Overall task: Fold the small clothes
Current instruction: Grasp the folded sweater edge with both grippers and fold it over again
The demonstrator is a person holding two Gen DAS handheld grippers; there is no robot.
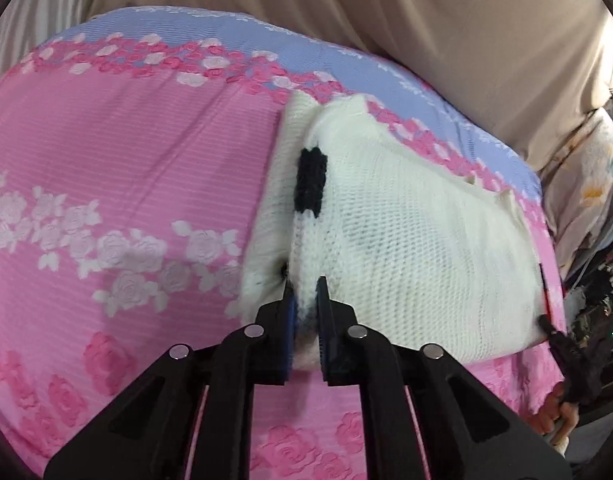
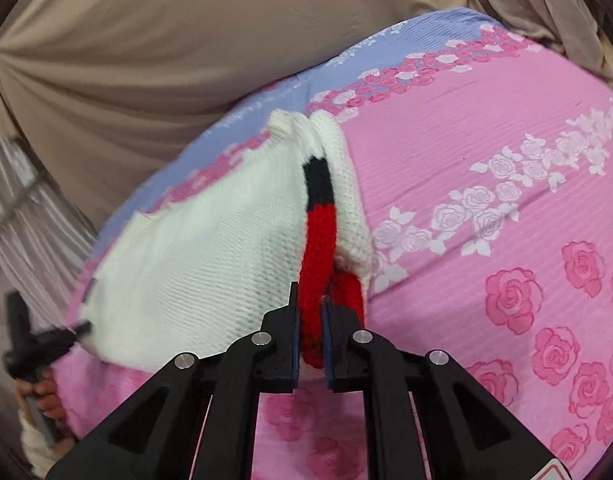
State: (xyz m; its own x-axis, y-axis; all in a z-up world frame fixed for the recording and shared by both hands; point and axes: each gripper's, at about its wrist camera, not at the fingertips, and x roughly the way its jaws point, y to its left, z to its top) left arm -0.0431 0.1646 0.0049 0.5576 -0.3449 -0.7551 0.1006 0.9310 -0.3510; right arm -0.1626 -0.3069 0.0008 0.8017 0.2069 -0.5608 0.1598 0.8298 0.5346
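Observation:
A small white knitted garment [image 1: 406, 248] with black and red bands lies on a pink floral bedspread [image 1: 126, 152]. My left gripper [image 1: 304, 292] is shut on its near left edge, a white fold with a black patch [image 1: 311, 178] just beyond. In the right wrist view the same garment [image 2: 194, 256] spreads to the left. My right gripper [image 2: 310, 296] is shut on its near right edge, pinching the red knit band [image 2: 320, 240]. The garment is stretched between the two grippers. Each gripper shows at the far side of the other's view: the right one [image 1: 562, 340] and the left one [image 2: 38, 344].
The bedspread [image 2: 486, 152] has a lilac strip [image 1: 234, 26] along its far edge. Beige curtains [image 1: 386, 12] hang behind the bed. Patterned fabric and clutter [image 1: 590, 184] sit at the far right of the left wrist view.

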